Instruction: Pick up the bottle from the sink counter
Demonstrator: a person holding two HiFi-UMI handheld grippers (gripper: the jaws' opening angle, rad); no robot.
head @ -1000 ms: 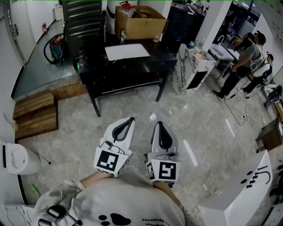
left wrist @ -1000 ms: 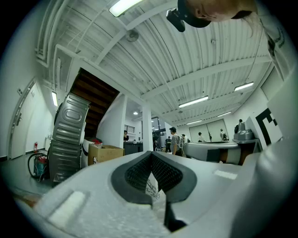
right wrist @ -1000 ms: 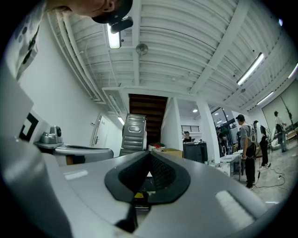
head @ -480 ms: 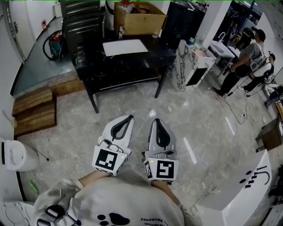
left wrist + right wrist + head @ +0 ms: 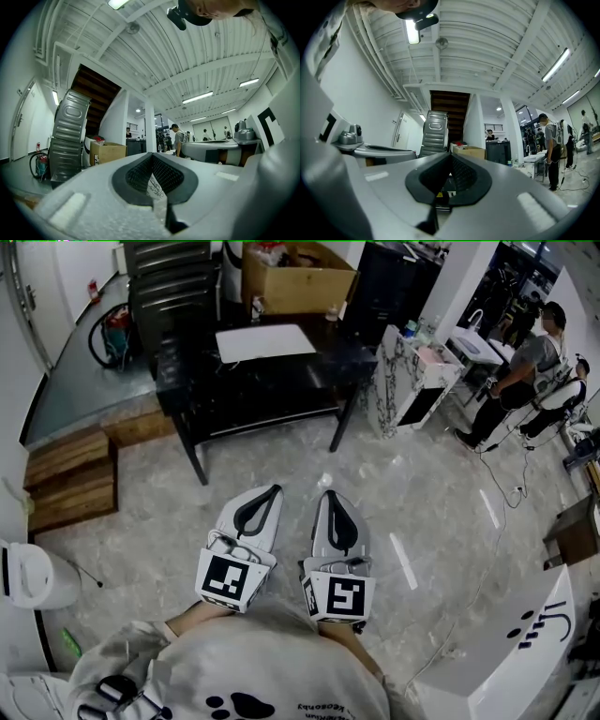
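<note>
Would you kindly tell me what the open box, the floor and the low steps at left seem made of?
Box: brown cardboard, matte, with folded flaps. Floor: polished stone or stone-look tile, judging by grey mottling and glossy reflections. Steps: probably wood, brown planks with visible seams, dull finish.

There are two hand-held grippers: the left hand-held gripper (image 5: pixel 272 493) and the right hand-held gripper (image 5: pixel 328 496). There is one black worktop (image 5: pixel 272 385), one box (image 5: pixel 298 285), one white sheet (image 5: pixel 265 341) and two people (image 5: pixel 527 362).
</note>
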